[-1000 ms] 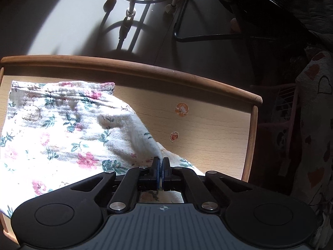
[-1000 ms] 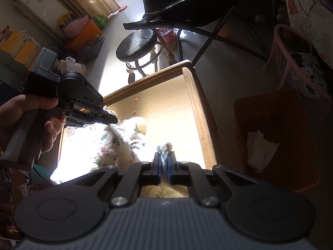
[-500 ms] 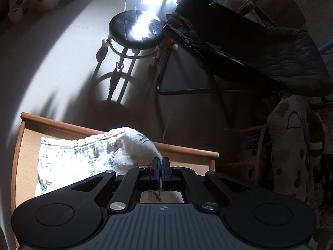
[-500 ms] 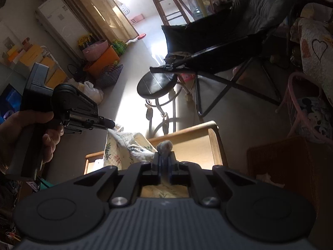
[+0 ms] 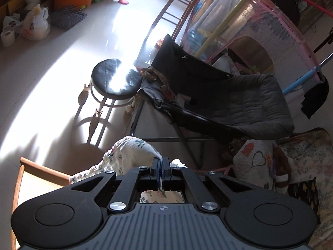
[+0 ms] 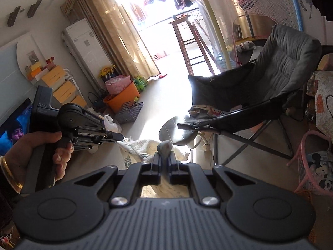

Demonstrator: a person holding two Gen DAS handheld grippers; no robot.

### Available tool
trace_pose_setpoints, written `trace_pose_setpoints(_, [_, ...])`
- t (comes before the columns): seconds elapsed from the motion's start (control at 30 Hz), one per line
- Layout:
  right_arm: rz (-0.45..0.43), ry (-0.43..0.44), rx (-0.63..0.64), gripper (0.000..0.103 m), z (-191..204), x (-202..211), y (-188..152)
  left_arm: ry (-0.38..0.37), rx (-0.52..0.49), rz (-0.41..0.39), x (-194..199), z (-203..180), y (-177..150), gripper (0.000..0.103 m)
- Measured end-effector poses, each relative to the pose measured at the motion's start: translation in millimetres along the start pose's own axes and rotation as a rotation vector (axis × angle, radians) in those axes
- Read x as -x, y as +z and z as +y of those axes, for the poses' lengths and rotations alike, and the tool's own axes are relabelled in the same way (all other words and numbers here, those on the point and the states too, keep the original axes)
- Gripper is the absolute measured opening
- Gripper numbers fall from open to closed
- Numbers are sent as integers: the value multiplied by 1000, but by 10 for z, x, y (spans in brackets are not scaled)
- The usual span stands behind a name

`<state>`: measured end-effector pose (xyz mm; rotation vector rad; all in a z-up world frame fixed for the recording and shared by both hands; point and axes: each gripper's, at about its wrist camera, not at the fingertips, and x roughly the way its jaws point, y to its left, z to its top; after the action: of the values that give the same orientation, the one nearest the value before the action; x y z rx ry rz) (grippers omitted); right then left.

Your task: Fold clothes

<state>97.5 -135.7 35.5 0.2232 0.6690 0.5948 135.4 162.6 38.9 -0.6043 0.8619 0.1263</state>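
My left gripper (image 5: 160, 162) has its jaws pinched tight on an edge of the floral cloth (image 5: 133, 152), which humps up just ahead of the fingertips and drapes down and to the left toward the tabletop (image 5: 37, 179). From my left wrist camera I see only a corner of that tabletop, with its wooden rim, low at the left; beyond it are the black round stool (image 5: 113, 77) and the grey folding chair (image 5: 245, 104) on the pale floor.

My right gripper (image 6: 164, 158) is clamped on another part of the same cloth (image 6: 143, 145): a small grey-looking wad of fabric pokes up between the fingertips. This view shows what the other cannot: my left hand (image 6: 31, 152) around the handle, with gold bangles at the wrist, and the left gripper (image 6: 119, 139) from the side, its tips closed on the cloth edge. The cloth hangs between the two grips, lifted off the tabletop, which I cannot see here. The right view also takes in the curtains (image 6: 116, 41), an orange tub (image 6: 122, 100) and a pink child's chair (image 6: 316, 162).
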Motion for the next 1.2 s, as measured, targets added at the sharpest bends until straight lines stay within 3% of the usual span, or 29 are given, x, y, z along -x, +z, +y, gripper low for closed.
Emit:
trace_pose_setpoints(0.23, [82,3,18,7,39,-45,-245,23,14,69,296,295,-490,1])
trace_pose_setpoints(0.53, [350,-79,44,7,-44,-323,-1239,111,46,240,77,1035,-1646,1])
trace_pose_setpoints(0.77, [505,-145,80,7,-59,-378,-1920,173,-25,352,-128,1170,-2386,1])
trace_pose_setpoints(0.93, [553,-160,120,7,-64,-302,-2082,222,-41,424,-253,1336,-2750,1])
trace_pose_setpoints(1.2, [626,-174,167,7,-130,-185,-2271,232,-33,514,-344,1526,-3099,1])
